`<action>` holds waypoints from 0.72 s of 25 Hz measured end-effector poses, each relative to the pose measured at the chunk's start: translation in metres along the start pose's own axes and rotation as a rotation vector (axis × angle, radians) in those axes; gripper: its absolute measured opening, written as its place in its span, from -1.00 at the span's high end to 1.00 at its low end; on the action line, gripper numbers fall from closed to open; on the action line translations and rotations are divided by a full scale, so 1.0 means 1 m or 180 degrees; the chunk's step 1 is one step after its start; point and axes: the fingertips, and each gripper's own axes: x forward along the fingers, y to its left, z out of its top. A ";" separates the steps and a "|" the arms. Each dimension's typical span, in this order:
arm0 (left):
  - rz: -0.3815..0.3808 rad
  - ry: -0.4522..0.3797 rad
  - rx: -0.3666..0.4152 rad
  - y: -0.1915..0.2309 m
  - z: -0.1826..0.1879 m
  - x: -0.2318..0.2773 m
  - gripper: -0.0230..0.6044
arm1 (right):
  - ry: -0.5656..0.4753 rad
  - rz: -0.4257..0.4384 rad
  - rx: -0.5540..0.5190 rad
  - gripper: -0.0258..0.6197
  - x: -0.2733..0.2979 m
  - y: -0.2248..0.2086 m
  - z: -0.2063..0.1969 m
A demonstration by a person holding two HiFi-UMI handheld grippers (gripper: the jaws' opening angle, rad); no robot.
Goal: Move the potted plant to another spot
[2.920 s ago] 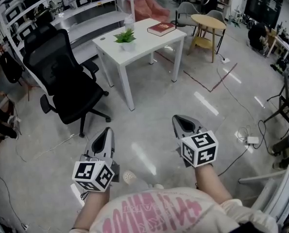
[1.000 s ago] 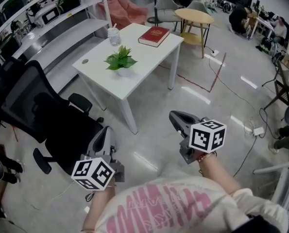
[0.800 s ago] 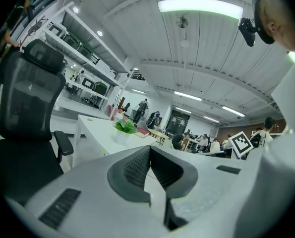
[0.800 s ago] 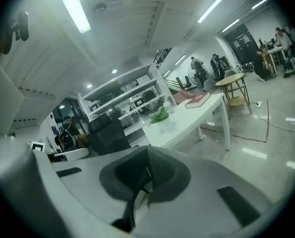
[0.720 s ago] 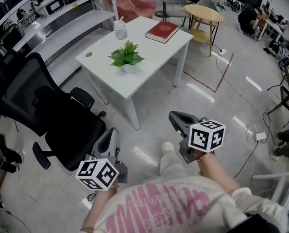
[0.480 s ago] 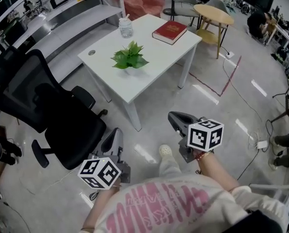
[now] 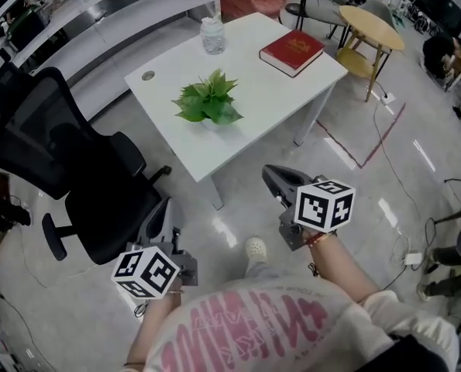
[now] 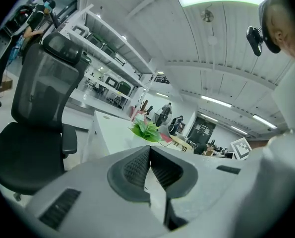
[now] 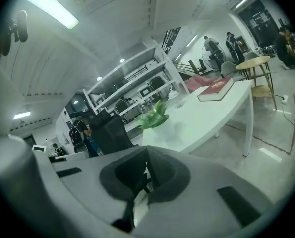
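Your left tongs (image 7: 159, 214) and right tongs (image 7: 274, 178) are both closed, with nothing between their pads. You hold them over the floor (image 7: 369, 208), just short of the near edge of the white counter (image 7: 280, 91). The potted plant (image 7: 209, 99) stands near the middle of that counter, well apart from both tongs. Farther back sit a bottle (image 7: 212, 34) and, to the right, a red book (image 7: 292, 52). A black office chair (image 7: 75, 169) stands to the left.
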 end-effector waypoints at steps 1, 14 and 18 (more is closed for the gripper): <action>0.0031 -0.0041 0.0011 0.000 0.005 0.004 0.92 | 0.0006 0.0027 -0.0012 0.90 0.004 -0.004 0.005; 0.0504 -0.0374 -0.0109 0.005 0.032 0.046 0.92 | -0.0060 0.0412 0.0153 0.90 0.040 -0.041 0.064; 0.0530 -0.0426 -0.0183 0.004 0.033 0.058 0.92 | 0.0027 0.0446 0.0031 0.90 0.048 -0.050 0.070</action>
